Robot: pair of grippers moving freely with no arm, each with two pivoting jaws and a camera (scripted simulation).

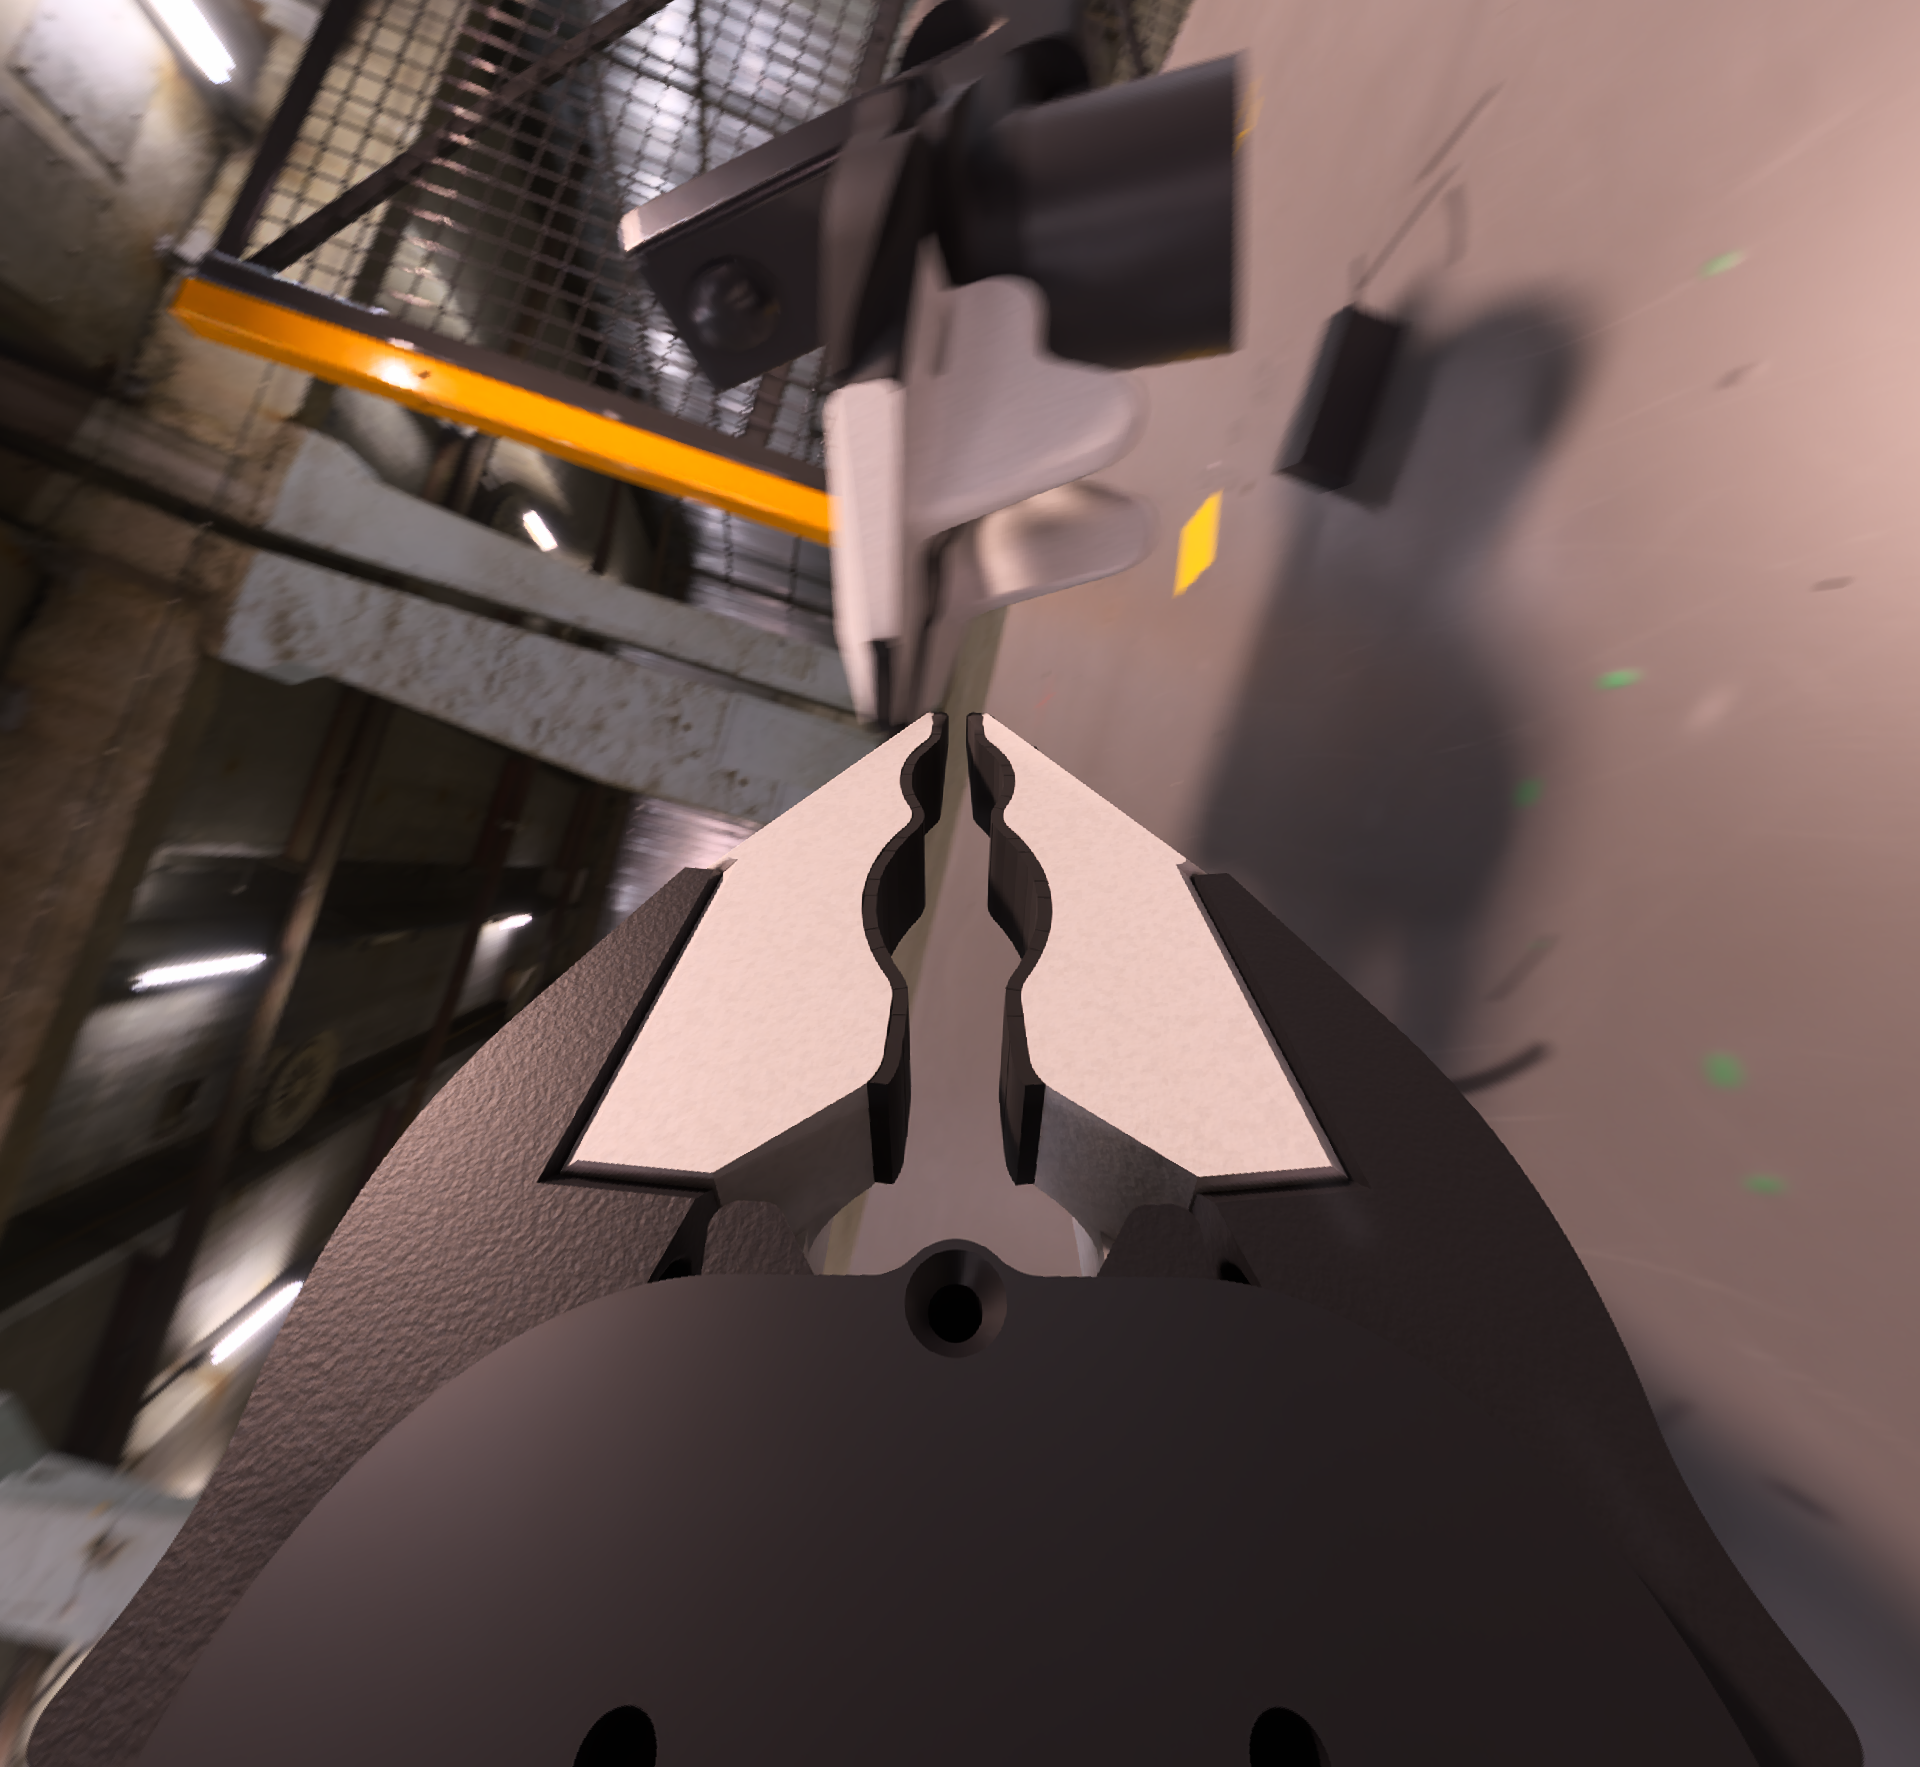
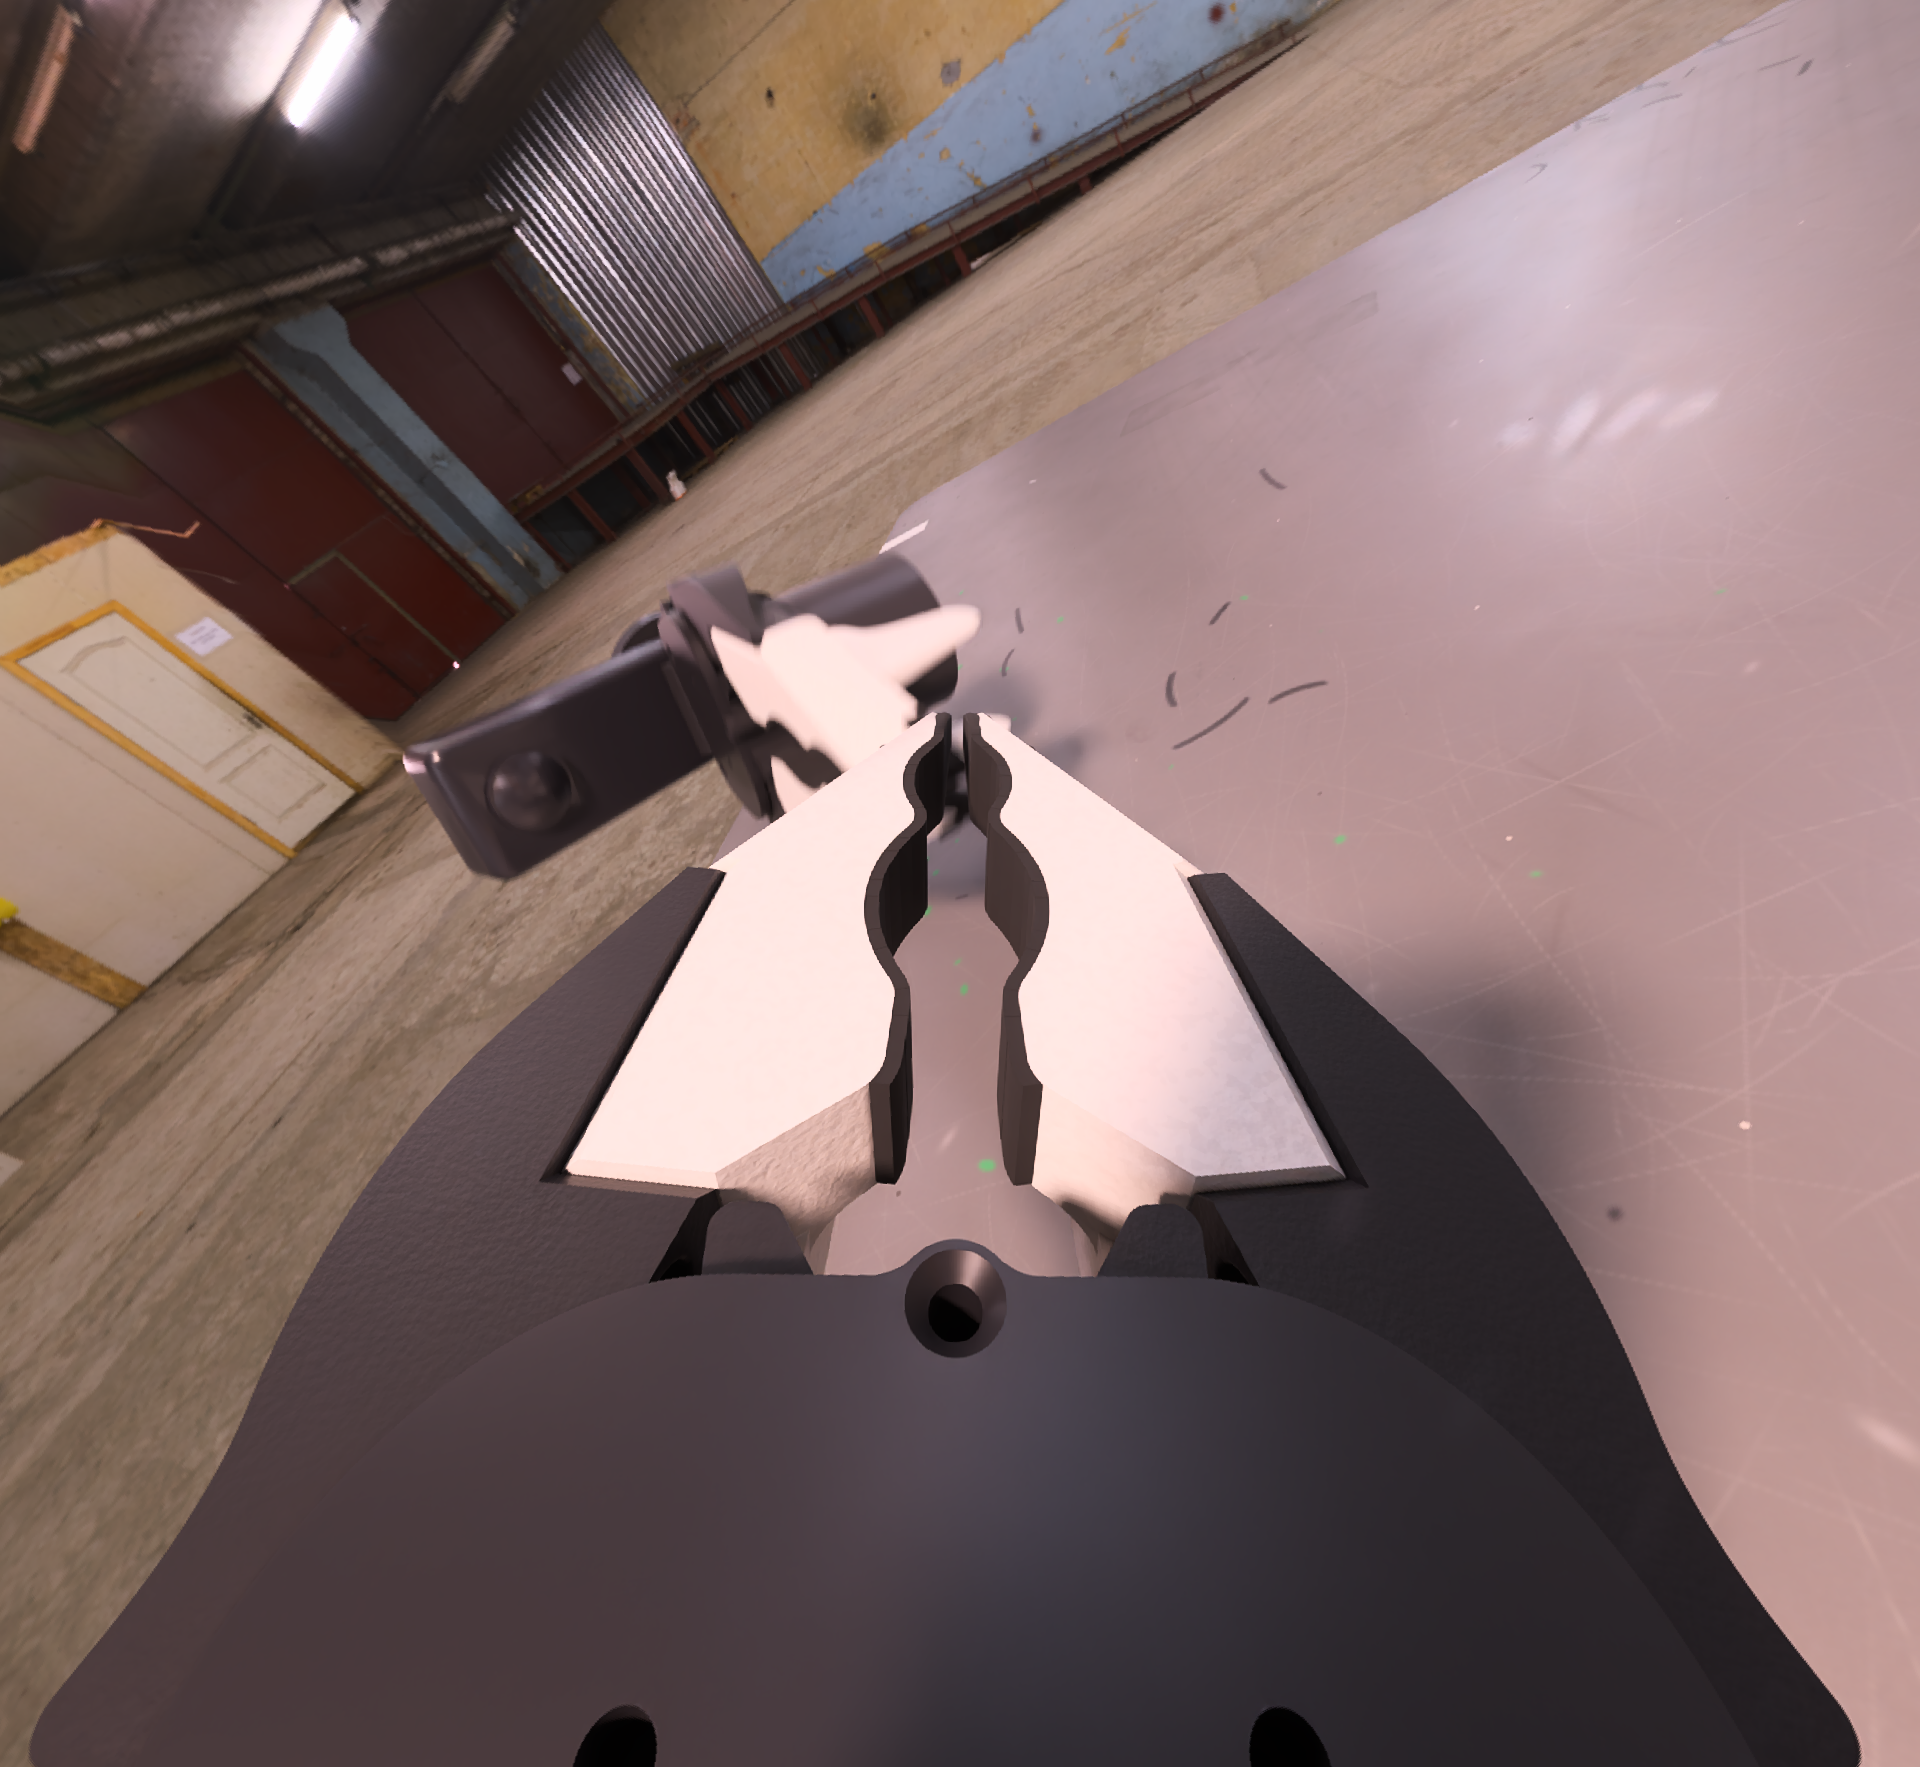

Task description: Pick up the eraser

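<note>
The eraser (image 1: 1340, 398) is a small dark block lying on the grey table (image 1: 1714, 574), at the upper right of the left wrist view. My left gripper (image 1: 956, 725) is shut with nothing between its fingers, and it is short of the eraser and to its left. The right gripper's dark body and white fingers (image 1: 883, 522) hang just ahead of it, beside the eraser but apart from it. In the right wrist view my right gripper (image 2: 956, 725) is shut and empty over the table (image 2: 1558, 782), and the left gripper (image 2: 727, 720) is close ahead. The eraser does not show there.
A small yellow patch (image 1: 1197, 541) lies on the table near the eraser. The table bears scratches and green specks. Its edge (image 2: 914, 522) drops to a concrete hall floor. An orange beam and wire mesh (image 1: 499, 387) stand beyond.
</note>
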